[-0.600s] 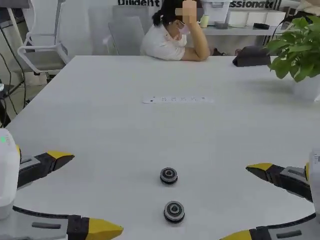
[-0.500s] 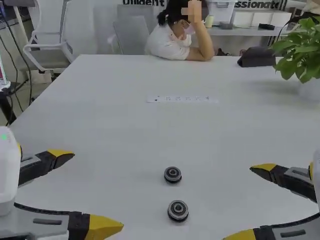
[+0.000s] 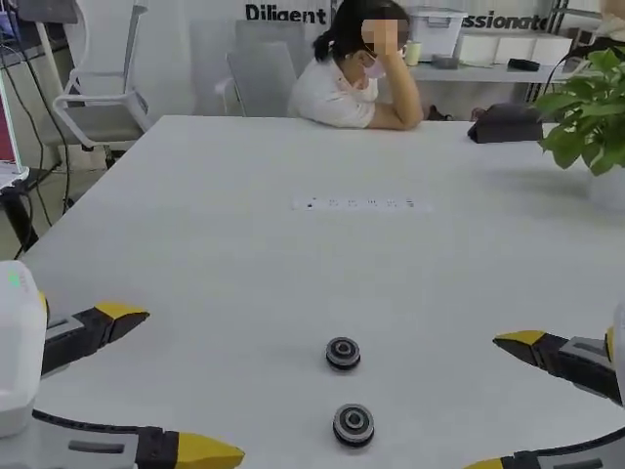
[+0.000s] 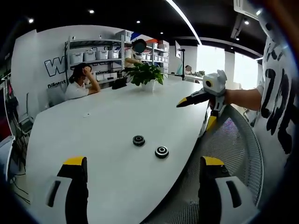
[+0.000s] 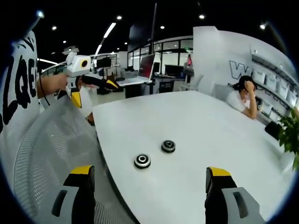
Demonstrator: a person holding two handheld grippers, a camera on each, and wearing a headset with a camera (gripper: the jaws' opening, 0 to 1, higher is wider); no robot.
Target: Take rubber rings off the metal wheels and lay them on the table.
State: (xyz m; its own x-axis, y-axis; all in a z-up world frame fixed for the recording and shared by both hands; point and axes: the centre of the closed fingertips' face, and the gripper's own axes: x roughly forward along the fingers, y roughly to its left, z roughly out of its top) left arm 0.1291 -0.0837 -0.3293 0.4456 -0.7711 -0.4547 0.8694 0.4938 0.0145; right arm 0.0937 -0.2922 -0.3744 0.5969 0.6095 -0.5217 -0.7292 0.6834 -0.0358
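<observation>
Two small metal wheels with dark rubber rings lie flat on the white table (image 3: 195,244) near its front edge. One wheel (image 3: 343,353) (image 4: 138,140) (image 5: 168,146) is farther in. The other wheel (image 3: 354,425) (image 4: 161,152) (image 5: 142,161) is closer to the edge. My left gripper (image 3: 176,383) (image 4: 143,161) is open at the lower left, well apart from both wheels, with nothing between its yellow-tipped jaws. On the opposite side my right gripper (image 3: 493,403) (image 5: 150,171) is also open and holds nothing.
A person (image 3: 356,78) sits at the table's far end. A white strip (image 3: 359,203) lies mid-table. A green plant (image 3: 586,107) and a dark bag (image 3: 503,124) are at the far right. Chairs (image 3: 98,88) stand beyond the far left corner. A mesh chair (image 5: 51,154) is by the front edge.
The head camera has shifted a little, so the whole scene sits slightly lower and to the right. Both grippers stay open and the wheels have not moved.
</observation>
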